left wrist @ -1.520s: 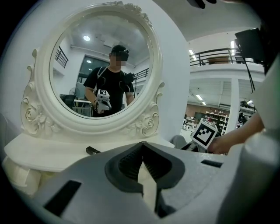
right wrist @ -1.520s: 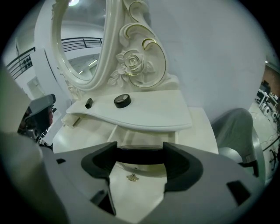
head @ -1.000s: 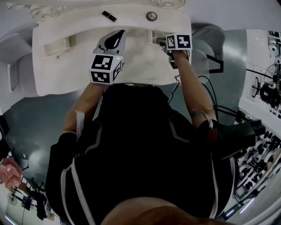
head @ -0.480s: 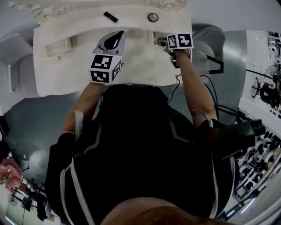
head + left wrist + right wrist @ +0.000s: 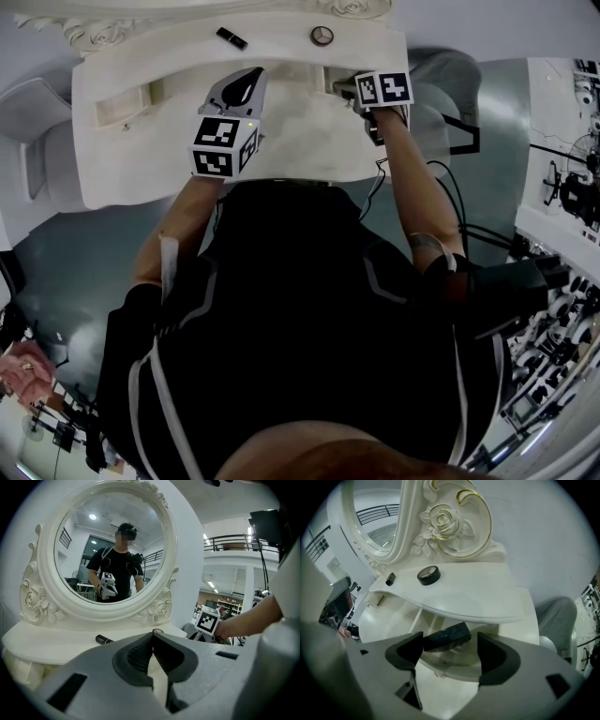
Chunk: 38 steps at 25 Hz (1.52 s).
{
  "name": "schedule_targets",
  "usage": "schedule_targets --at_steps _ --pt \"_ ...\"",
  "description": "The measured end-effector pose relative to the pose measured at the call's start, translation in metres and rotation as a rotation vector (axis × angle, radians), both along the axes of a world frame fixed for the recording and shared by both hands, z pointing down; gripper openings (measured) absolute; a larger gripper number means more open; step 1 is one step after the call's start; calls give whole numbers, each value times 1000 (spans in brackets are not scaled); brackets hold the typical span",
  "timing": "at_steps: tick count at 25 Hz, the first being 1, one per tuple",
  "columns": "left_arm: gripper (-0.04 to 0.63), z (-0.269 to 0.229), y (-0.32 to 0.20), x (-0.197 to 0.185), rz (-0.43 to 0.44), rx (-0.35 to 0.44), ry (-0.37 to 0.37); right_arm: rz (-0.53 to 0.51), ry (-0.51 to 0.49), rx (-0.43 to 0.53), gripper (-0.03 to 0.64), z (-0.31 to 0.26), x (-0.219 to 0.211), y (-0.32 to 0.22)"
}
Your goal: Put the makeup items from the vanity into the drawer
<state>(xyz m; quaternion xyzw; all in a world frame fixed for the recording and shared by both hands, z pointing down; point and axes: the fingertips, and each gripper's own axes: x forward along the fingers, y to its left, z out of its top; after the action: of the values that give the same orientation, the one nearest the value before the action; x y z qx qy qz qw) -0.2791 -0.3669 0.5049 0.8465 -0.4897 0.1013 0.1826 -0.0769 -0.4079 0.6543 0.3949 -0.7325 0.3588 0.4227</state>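
My right gripper points steeply down into the open drawer at the right side of the vanity. Its jaws have just been opening and now stand wide apart. Between them lies a flat dark makeup case, tilted, with its right end higher. That end is well clear of my right pad, while the left end sits right by my left pad; I cannot tell whether the two touch. Nothing squeezes the case, so my grip on it is released. The case is inside the drawer's opening, just under the overhanging edge of the upper shelf. On that shelf a round dark-lidded pot and a small black tube lie apart from each other, in front of the carved frame of the mirror. My left gripper hovers over the middle of the tabletop, aimed at the mirror. Its jaws are closed together with nothing between them. In the left gripper view the black tube shows just beyond its tips.
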Motion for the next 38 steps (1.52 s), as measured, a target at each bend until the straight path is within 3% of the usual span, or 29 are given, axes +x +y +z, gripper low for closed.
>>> schedule_targets --at_steps 9,15,26,35,38 --pt "5 -3 -2 12 11 10 -13 -10 -46 53 402 -22 9 3" --pt "5 -23 -6 26 10 43 -4 -26 -123 144 402 -69 14 3" --pt "5 -98 -11 64 44 170 19 -95 -287 465 338 -205 25 -5" --pt "5 -162 -2 81 13 273 50 -120 -385 731 212 -307 42 11" --pt "5 -177 2 83 3 286 23 -118 -407 790 191 -331 48 18"
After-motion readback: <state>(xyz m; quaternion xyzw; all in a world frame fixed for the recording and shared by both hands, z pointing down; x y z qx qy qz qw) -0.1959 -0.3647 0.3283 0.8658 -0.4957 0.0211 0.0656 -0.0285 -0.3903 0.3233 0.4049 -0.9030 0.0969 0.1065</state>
